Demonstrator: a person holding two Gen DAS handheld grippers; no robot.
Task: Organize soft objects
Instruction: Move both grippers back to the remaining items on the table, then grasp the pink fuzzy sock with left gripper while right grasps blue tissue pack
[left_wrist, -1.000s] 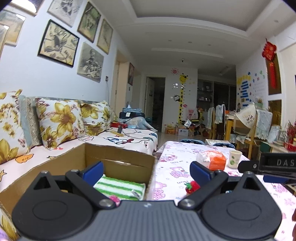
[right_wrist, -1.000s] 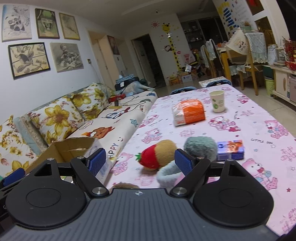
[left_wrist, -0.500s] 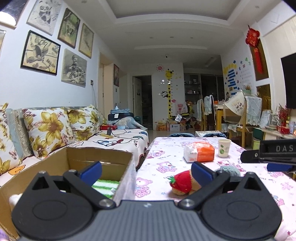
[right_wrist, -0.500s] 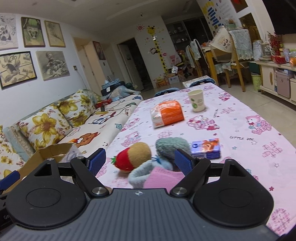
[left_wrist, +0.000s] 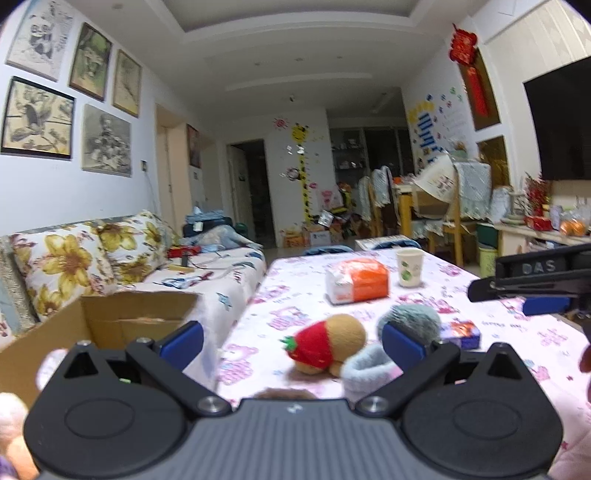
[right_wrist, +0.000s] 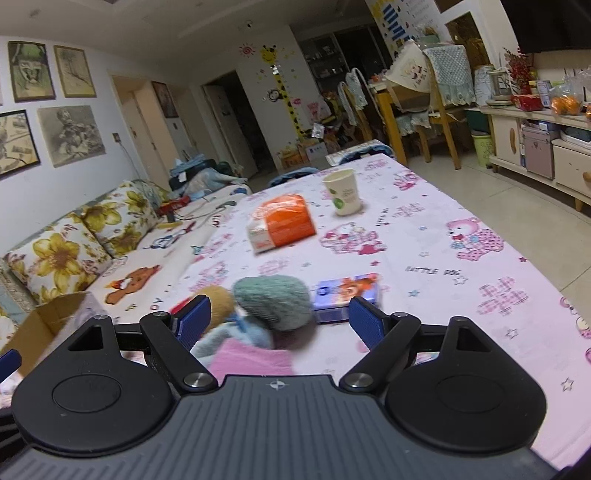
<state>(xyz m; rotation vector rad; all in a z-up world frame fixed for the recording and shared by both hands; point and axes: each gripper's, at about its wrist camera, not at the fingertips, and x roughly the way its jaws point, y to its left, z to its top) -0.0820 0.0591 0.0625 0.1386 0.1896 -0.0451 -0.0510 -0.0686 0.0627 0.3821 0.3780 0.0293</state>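
A strawberry plush (left_wrist: 325, 347) lies on the pink tablecloth (left_wrist: 517, 332), with a grey-green fuzzy ball (left_wrist: 410, 319) and a light blue sock cuff (left_wrist: 369, 369) beside it. My left gripper (left_wrist: 291, 345) is open just short of them and holds nothing. The open cardboard box (left_wrist: 110, 321) stands to its left on the sofa. In the right wrist view, my right gripper (right_wrist: 279, 321) is open, and between its fingers sit the fuzzy ball (right_wrist: 273, 299), the blue cuff (right_wrist: 236, 336) and a pink cloth (right_wrist: 251, 358). The brown plush (right_wrist: 218, 299) is partly hidden by the left finger.
Farther along the table are an orange tissue pack (right_wrist: 284, 221), a paper cup (right_wrist: 341, 195) and a small blue box (right_wrist: 347, 291). Flowered cushions (left_wrist: 66, 262) line the sofa on the left. Chairs and a cabinet (right_wrist: 535, 147) stand beyond on the right.
My left gripper has swung right, from over the cardboard box to the toys on the table. My right gripper has moved in closer, so the fuzzy ball now sits between its fingers.
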